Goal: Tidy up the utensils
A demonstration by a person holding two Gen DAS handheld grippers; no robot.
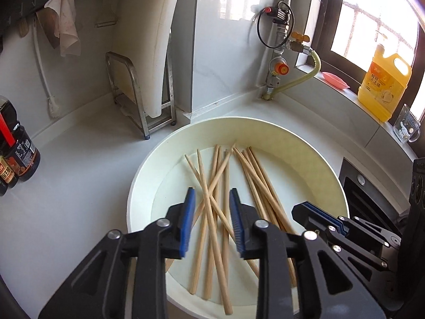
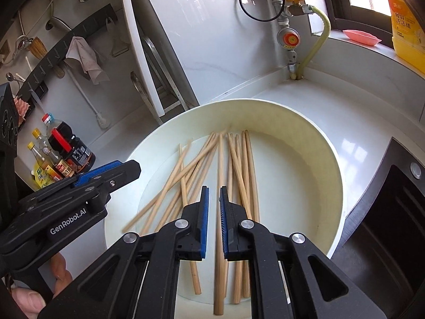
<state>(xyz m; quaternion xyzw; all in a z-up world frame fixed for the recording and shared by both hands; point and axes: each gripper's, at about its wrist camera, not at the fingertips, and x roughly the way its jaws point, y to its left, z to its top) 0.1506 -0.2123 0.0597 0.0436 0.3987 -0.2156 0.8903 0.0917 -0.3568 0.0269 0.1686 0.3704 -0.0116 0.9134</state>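
Note:
Several wooden chopsticks [image 1: 212, 186] lie crossed in a wide cream basin [image 1: 305, 143] on the white counter. My left gripper [image 1: 211, 195] hovers open above them, its blue pads clear of the sticks below. From the right, my right gripper [image 1: 298, 210] reaches in over the basin's near side. In the right wrist view the right gripper [image 2: 214, 190] has its jaws nearly together, with one chopstick [image 2: 219, 159] running lengthwise through the narrow gap. The rest of the chopsticks [image 2: 186, 170] fan across the basin [image 2: 305, 138]. The left gripper [image 2: 130, 166] enters from the left, held by a hand [image 2: 61, 273].
Sauce bottles [image 1: 18, 156] stand at the left. A white cutting board in a steel rack [image 1: 156, 61] and a gas valve with hose [image 1: 279, 66] stand behind the basin. A yellow detergent jug [image 1: 382, 85], pink dish [image 1: 335, 80] and glass mug [image 1: 406, 127] sit on the sill. A black stove [image 1: 372, 202] lies right.

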